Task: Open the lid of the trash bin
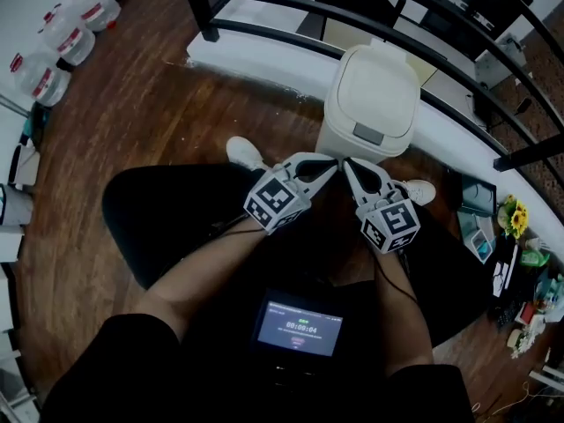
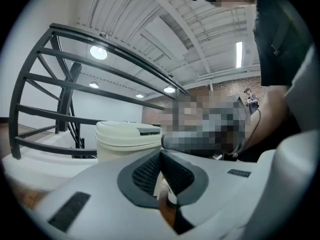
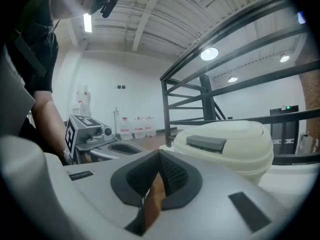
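Observation:
A cream trash bin (image 1: 370, 104) stands on the wood floor by a white curb, its domed lid down, with a grey push tab (image 1: 368, 133) at the front. It shows in the left gripper view as the bin (image 2: 125, 139) and in the right gripper view as the bin (image 3: 227, 144). My left gripper (image 1: 333, 161) and right gripper (image 1: 347, 162) are side by side just in front of the bin's base, tips nearly meeting. Both are shut with nothing between the jaws. Neither touches the bin.
A black metal railing (image 1: 370, 7) curves behind the bin on the white curb (image 1: 264, 60). Water jugs (image 1: 62, 38) stand at the far left. Small items and a flower (image 1: 515, 214) lie on the floor at the right. White shoes (image 1: 245, 155) flank the grippers.

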`<action>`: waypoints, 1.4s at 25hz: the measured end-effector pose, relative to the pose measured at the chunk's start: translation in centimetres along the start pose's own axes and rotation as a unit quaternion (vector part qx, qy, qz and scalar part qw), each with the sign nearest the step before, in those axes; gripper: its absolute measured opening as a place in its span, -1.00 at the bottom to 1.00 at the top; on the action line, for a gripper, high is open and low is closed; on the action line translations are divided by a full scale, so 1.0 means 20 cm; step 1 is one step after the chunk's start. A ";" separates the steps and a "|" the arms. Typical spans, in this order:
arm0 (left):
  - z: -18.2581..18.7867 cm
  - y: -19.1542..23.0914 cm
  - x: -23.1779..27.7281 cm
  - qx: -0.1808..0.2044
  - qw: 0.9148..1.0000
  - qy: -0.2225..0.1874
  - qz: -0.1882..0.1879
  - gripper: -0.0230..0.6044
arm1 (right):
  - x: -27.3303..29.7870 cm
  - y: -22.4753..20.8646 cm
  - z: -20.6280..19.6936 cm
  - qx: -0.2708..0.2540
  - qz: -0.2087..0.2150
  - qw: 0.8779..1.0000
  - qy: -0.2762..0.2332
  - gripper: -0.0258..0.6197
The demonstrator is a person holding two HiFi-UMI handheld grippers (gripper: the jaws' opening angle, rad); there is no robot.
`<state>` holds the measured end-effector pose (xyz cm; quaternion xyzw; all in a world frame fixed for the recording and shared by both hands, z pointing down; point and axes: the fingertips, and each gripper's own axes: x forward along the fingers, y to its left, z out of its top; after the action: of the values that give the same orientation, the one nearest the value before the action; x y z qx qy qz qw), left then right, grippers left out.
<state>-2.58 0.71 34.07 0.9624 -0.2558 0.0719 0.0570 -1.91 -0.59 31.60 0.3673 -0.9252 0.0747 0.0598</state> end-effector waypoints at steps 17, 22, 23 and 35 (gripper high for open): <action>-0.52 0.20 0.32 -0.058 0.993 0.100 0.012 -0.83 | 0.06 -0.33 -0.52 0.068 -0.041 0.994 0.073 -0.86; -0.65 0.23 0.44 -0.058 0.991 0.121 0.012 -0.83 | 0.07 -0.41 -0.60 0.075 -0.040 0.993 0.084 -0.86; -0.67 0.24 0.46 -0.059 0.991 0.124 0.012 -0.83 | 0.08 -0.42 -0.62 0.074 -0.038 0.993 0.087 -0.86; -0.97 0.23 0.67 -0.083 0.982 0.167 0.009 -0.83 | 0.17 -0.46 -0.78 0.090 -0.020 0.991 0.095 -0.86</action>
<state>4.59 -6.89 55.70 0.9263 -0.2564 0.2107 0.1784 2.82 -6.71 48.46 0.3811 -0.8972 0.1911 0.1154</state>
